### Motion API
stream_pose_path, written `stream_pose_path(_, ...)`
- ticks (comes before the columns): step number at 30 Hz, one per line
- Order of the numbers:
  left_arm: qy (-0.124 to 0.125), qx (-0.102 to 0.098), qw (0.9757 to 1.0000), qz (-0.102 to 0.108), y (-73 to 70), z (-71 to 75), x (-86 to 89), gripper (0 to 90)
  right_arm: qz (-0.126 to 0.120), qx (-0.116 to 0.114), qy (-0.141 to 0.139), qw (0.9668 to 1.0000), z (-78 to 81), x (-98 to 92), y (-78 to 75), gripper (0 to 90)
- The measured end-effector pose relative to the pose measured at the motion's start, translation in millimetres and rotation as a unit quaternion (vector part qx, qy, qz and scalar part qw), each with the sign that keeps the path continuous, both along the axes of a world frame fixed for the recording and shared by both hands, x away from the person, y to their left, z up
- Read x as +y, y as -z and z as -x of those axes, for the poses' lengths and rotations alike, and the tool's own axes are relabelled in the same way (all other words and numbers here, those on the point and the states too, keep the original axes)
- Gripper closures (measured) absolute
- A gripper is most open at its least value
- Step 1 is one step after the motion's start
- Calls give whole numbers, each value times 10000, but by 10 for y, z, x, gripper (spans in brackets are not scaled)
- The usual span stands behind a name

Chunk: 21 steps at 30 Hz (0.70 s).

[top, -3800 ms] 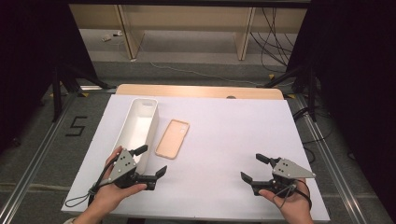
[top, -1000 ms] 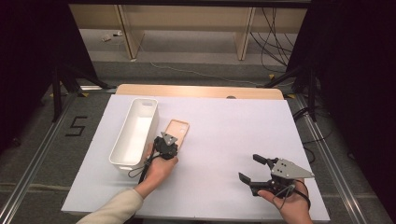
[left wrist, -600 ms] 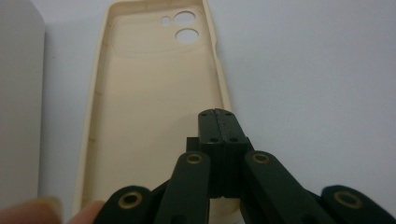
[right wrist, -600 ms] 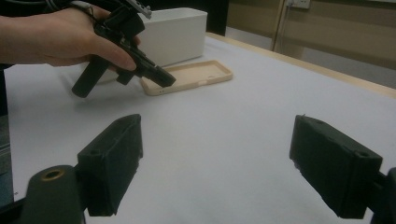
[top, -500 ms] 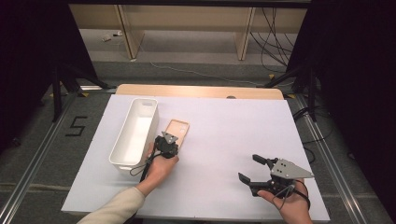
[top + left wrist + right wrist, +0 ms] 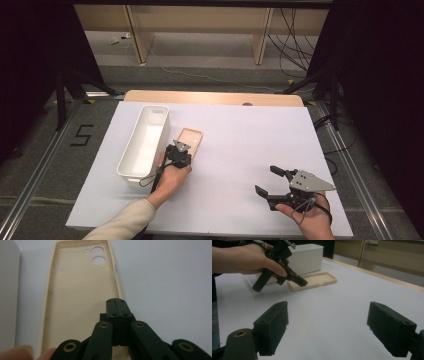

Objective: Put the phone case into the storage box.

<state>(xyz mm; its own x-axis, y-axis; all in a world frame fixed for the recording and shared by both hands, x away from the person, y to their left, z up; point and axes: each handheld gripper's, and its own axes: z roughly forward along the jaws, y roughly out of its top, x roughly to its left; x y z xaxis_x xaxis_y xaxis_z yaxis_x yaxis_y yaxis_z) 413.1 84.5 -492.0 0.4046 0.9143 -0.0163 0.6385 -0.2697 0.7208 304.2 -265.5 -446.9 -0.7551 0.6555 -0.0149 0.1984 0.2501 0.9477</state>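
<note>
The left gripper (image 6: 117,301) hovers with its jaws pressed together, empty, over the beige phone case (image 6: 75,302), which lies open side up beside the white bin (image 6: 145,140); the right gripper (image 6: 272,181) rests wide open, well apart.

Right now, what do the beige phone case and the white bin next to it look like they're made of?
The phone case looks like soft matte silicone or rubbery plastic: even beige, no glare, a rolled lip, moulded camera holes. It could be a harder plastic. The bin looks like rigid moulded plastic: smooth white walls, rounded corners, a faint sheen. The shut left gripper points its tips at the case's inside.
</note>
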Motion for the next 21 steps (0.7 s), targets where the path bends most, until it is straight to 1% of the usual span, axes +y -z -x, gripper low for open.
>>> stream_pose_path(3, 5, 25, 10000, 52, 1, -5, 3, 899, -18, 42, -3, 10000, 3, 3, 2, 186)
stream_pose_path(4, 26, 21, 10000, 37, -1, -7, 5, 899, -132, 97, -33, 9999, 5, 19, 13, 185)
stream_pose_path(5, 29, 16, 9999, 136, 7, -12, -5, 899, -134, 93, -31, 9999, 5, 20, 14, 186)
stream_pose_path(6, 39, 53, 9999, 98, 0, -13, -8, 899, -141, 97, -31, 9998, 5, 21, 14, 186)
stream_pose_path(8, 55, 50, 9999, 111, 1, -17, -31, 899, -132, 105, -27, 9999, 7, 21, 12, 186)
stream_pose_path(9, 64, 38, 9999, 123, 3, -18, -42, 899, -25, 122, 1, 9999, 13, 8, 0, 186)
stream_pose_path(10, 84, 59, 9999, 93, -2, -19, -47, 899, -27, 123, 1, 9999, 13, 8, 0, 186)
stream_pose_path(11, 85, 32, 9999, 129, 4, -23, -56, 899, -15, 115, 2, 9999, 13, 4, -1, 186)
stream_pose_path(12, 82, 25, 9999, 138, 5, -26, -60, 899, -1, -3, 0, 10000, 0, 0, 1, 186)
stream_pose_path(15, 83, 52, 9999, 106, 0, -27, -68, 899, -2, 9, -24, 10000, 0, -3, 1, 186)
stream_pose_path(16, 100, 20, 9999, 135, 6, -29, -75, 899, -43, -10, -30, 10000, -4, 2, 5, 187)
stream_pose_path(17, 106, 41, 9999, 113, 2, -28, -79, 899, -137, 104, -42, 9998, 6, 17, 14, 187)
stream_pose_path(19, 132, 20, 9999, 103, 4, -31, -87, 899, -144, 99, -41, 9998, 5, 18, 14, 187)
stream_pose_path(20, 132, 26, 9998, 109, 4, -32, -89, 899, -122, 58, -33, 9999, 2, 14, 13, 187)
stream_pose_path(21, 125, 16, 9998, 128, 6, -33, -94, 899, -100, -49, -26, 9999, -9, 9, 13, 187)
